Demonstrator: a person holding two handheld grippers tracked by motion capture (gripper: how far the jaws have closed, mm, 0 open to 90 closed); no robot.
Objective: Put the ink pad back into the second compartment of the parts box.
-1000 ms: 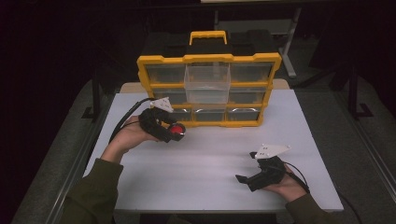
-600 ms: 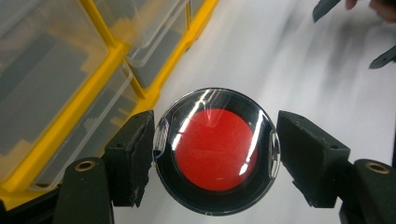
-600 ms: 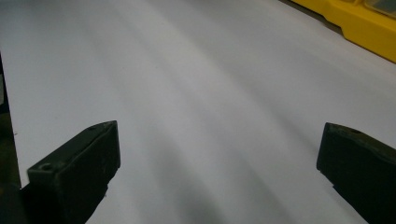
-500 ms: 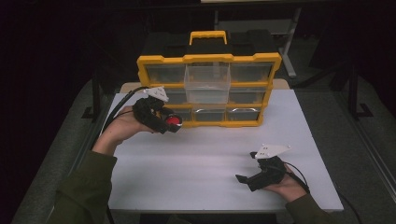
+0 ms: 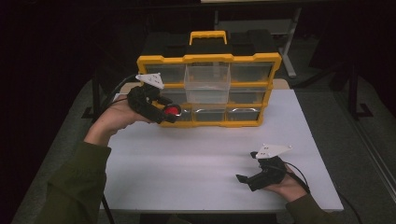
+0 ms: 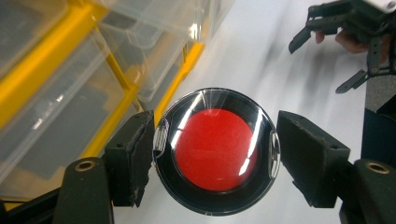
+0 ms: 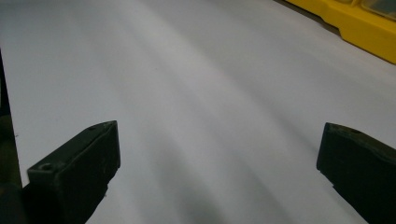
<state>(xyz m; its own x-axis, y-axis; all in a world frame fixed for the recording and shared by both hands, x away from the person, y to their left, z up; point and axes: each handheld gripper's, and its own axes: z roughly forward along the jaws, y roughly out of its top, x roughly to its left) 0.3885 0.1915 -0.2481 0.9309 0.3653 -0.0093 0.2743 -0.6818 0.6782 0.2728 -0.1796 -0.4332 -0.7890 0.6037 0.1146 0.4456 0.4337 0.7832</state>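
Observation:
My left gripper is shut on a round black-rimmed case with a red disc inside, held in the air in front of the left side of a yellow organizer. In the left gripper view both pads press the clear rim of the round case. The organizer's clear middle drawer stands pulled out. My right gripper rests low near the table's front right, open, with nothing between its jaws. The left gripper view also catches the right gripper farther off.
The white table carries the organizer at its back edge, its drawers facing me. The organizer's yellow base edge appears at the top right of the right gripper view. Dark floor and a metal stand lie beyond the table.
My left hand has risen with the round red case, from the organizer's bottom row to about its middle row. The right hand has stayed put.

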